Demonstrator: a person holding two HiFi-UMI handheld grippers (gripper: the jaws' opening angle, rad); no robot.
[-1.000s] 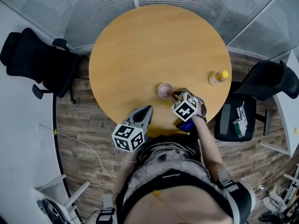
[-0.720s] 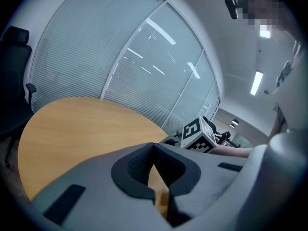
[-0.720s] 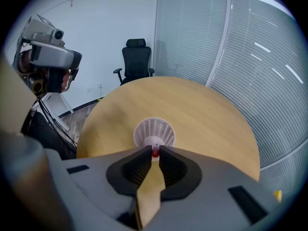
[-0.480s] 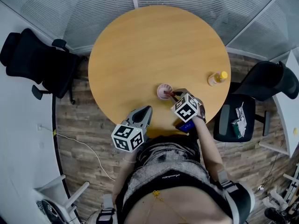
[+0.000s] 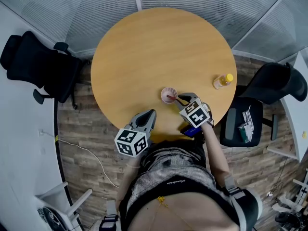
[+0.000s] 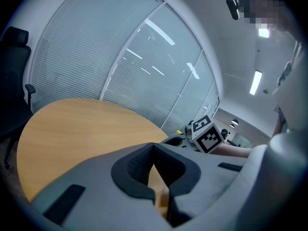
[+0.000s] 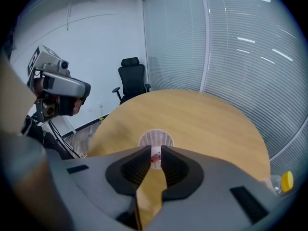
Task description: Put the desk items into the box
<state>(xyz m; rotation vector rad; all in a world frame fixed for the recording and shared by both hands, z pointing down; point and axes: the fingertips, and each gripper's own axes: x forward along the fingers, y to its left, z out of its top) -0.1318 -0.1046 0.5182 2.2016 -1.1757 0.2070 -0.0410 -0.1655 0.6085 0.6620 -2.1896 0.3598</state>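
Pen [image 5: 174, 99], thin, red (type not certain): one end at the basket [image 5: 168, 94], in it or over it, cannot tell which. Other end lies btw. the tips of the right gripper [image 5: 181, 100]. In the right gripper view the pen [image 7: 154, 159] sits against one pad, w/ a gap on its other side. Right gripper jaws are opening and do not squeeze the pen.

Basket: small, white, mesh wall, upright on the table [image 5: 144, 47]. Pos.: near the table edge closest to the person, just ahead of the right gripper.

Left gripper [image 5: 150, 114]: at the near table edge, apart from the basket. In the left gripper view its tips are together, nothing btw. them.

Other items:
- Bottle [image 5: 224, 81] w/ yellow cap, upright near the table's right edge, well apart from the basket.
- Blue item [image 5: 191, 130] at the near table edge below the right gripper, partly hidden; type cannot be told.
- Black chair [image 5: 38, 61] left of the table.
- Second black chair [image 5: 276, 83] right of the table.
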